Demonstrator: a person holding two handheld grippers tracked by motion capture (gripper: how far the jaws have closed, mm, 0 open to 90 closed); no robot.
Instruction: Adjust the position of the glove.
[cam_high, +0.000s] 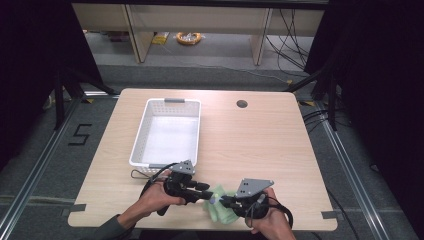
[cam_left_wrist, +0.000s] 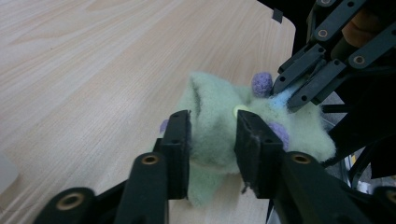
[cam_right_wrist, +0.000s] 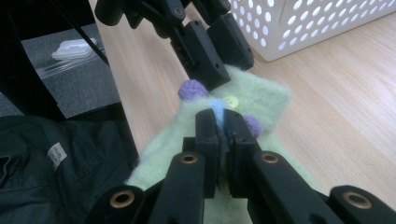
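Wooden tabletop fills the middle of the high view, with grey floor and black curtains round it. One white basket stands left of centre, towards the far side, and one round hole lies in the wood at the far edge. One green felt cloth lies at the near edge, between two grippers, each held in one hand.

From above, the left gripper comes in from the left and the right gripper from the right, both meeting at the cloth, which looks like a small pale patch.

Up close, the left gripper view gives the detail: the cloth is fuzzy and carries purple pompoms, three visible, one yellow button and a light blue tuft. A raised fold of it sits between the left gripper's jaws, which stand narrow against its sides. The right gripper pinches the blue tuft farther off.

In the right gripper view the right gripper's jaws are nearly together, clamped on the cloth at the blue tuft. Two pompoms and the button appear here, with the left gripper pressing on the far edge, the basket's perforated wall at the far right, and a dark garment at the near left.
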